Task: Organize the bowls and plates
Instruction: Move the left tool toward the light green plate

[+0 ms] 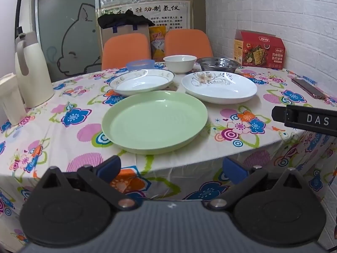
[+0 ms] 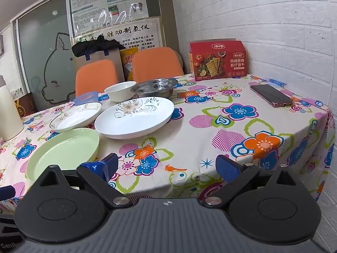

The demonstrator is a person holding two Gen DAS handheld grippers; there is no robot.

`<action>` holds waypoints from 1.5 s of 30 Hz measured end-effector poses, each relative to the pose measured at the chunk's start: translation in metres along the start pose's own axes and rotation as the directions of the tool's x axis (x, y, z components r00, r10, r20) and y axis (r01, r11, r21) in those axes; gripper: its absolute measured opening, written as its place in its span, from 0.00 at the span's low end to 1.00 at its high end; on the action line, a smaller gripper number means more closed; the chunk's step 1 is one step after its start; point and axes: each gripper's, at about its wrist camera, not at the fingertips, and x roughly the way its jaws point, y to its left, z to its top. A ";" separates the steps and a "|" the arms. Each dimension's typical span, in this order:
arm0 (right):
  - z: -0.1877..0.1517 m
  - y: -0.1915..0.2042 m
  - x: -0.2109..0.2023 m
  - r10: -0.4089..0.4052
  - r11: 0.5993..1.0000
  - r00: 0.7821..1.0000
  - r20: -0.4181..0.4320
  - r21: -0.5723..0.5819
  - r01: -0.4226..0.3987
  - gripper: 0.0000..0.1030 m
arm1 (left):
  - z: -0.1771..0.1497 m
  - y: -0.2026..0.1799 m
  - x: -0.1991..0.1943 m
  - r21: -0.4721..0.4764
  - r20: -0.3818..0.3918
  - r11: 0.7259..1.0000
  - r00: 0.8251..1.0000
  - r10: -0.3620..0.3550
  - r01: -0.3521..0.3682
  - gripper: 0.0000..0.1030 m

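A pale green plate [image 1: 154, 121] [image 2: 63, 150] lies nearest the table's front edge. Behind it sit a gold-rimmed white plate [image 1: 142, 81] [image 2: 76, 117] on the left and a flower-printed white plate [image 1: 219, 86] [image 2: 134, 118] on the right. Further back stand a white bowl [image 1: 179, 63] [image 2: 120, 91], a steel bowl [image 1: 219, 64] [image 2: 154, 87] and a blue plastic container [image 1: 140, 64] [image 2: 85, 98]. My left gripper [image 1: 171, 168] hangs open just short of the table edge, in front of the green plate. My right gripper [image 2: 168, 167] is open over the front edge, right of the green plate, holding nothing.
A floral cloth covers the table [image 1: 242, 126] [image 2: 210, 130]. A cream thermos [image 1: 31, 69] and a white container [image 1: 11, 99] stand at the left. A red cracker box [image 1: 260, 50] [image 2: 218, 61] and a phone [image 1: 308, 88] [image 2: 271, 96] lie at the right. Two orange chairs [image 1: 126, 49] [image 2: 157, 64] stand behind.
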 end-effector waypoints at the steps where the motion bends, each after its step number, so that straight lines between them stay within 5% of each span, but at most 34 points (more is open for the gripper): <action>1: 0.000 0.001 0.000 0.001 1.000 1.000 -0.001 -0.001 -0.001 0.84 | 0.000 0.000 0.000 -0.001 -0.001 1.000 1.000 0.001 -0.001 1.00; 45: -0.002 0.020 0.009 0.025 0.999 0.999 -0.030 -0.040 -0.026 0.84 | 0.001 0.009 0.006 -0.026 -0.014 1.000 1.000 -0.004 0.003 1.00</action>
